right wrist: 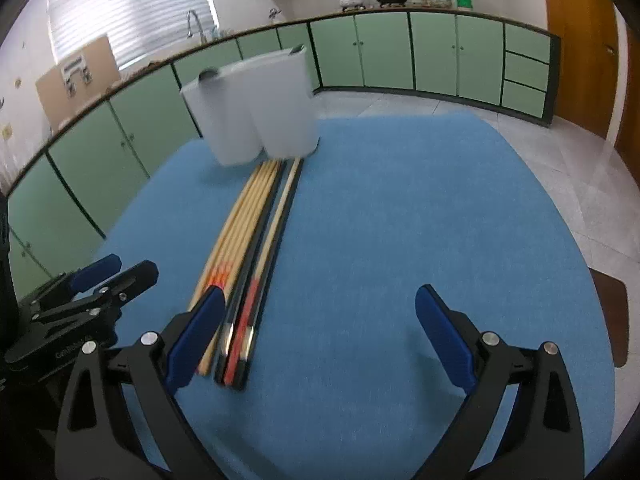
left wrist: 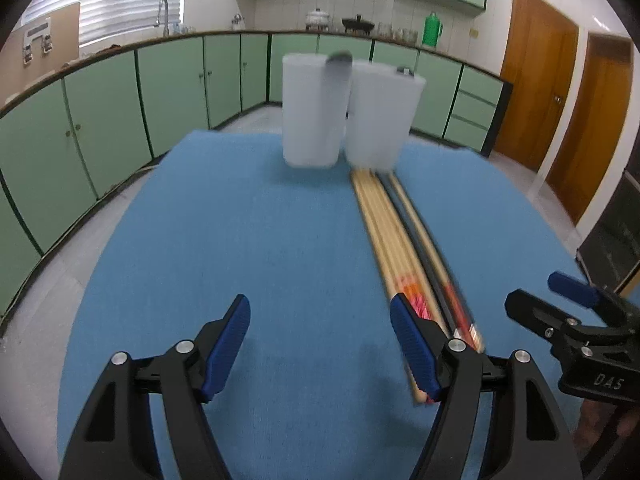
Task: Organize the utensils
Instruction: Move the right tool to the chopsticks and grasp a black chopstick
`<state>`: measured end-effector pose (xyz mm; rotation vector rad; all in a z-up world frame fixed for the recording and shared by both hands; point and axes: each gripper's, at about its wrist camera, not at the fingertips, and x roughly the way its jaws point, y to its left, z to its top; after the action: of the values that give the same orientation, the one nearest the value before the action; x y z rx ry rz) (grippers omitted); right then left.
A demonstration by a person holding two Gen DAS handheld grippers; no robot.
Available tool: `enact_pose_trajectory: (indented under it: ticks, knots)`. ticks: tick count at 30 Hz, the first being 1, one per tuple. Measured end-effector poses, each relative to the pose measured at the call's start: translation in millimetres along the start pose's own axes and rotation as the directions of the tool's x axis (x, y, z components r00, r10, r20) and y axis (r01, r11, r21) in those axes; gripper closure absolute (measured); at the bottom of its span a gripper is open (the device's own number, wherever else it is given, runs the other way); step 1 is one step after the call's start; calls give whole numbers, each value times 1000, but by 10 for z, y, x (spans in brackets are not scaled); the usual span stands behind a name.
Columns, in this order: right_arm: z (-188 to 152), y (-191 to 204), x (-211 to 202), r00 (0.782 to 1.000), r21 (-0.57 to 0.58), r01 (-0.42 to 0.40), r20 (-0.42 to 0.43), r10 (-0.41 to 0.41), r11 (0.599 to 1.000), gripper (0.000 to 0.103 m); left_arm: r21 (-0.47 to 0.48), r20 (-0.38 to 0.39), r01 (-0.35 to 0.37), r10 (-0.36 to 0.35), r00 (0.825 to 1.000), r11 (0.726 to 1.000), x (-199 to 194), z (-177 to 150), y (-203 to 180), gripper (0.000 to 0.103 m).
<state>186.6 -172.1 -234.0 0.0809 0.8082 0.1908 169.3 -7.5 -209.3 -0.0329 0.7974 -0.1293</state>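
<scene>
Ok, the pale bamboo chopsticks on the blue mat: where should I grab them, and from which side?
Take the pale bamboo chopsticks near their painted orange ends, which lie nearest you. They lie flat on the blue mat, pointing toward the white containers, so come from above with the fingers across the bundle. The dark chopsticks press close beside them, so probably enter from the left gripper side.

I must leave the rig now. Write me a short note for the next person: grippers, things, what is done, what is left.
Left gripper: open, empty, above the blue cloth.
Right gripper: open, empty, to the right of the chopsticks.
Chopsticks: one bundle flat on the cloth, far ends by the two white containers.
Done: something dark stands in each container; too blurred to name.
Left: all the chopsticks on the cloth.
</scene>
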Motion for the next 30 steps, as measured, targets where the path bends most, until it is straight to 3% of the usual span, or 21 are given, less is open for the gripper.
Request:
enact_pose_trajectory:
  ticks: [2,11,19,24,27,30]
  knots:
    - [-43,19,27,1000,-13,-2,-21,2,1000,21,-3,-24,-5,5,1000,1000,16,-64,-1,32]
    - [-103,195,104,996,-86,2,-91,-9,996,34,16,-79,-22,24,997,1000,46,-125,-34,31]
    - [-195,240,88,994,-116,23,-100,-35,993,35,13,-95,-21,22,995,1000,31,-143,-4,30]
    - [-206,112,42,992,-85,77,-89,-85,993,36,12,-95,-24,25,995,1000,26,-144,14,29]
    - [-218,83,29,994,-73,49,-95,-56,996,36,11,-92,-25,26,995,1000,27,-140,18,28]
    - [-249,138,35,994,-89,9,-104,-19,996,43,12,-91,-25,26,995,1000,24,-139,24,28]
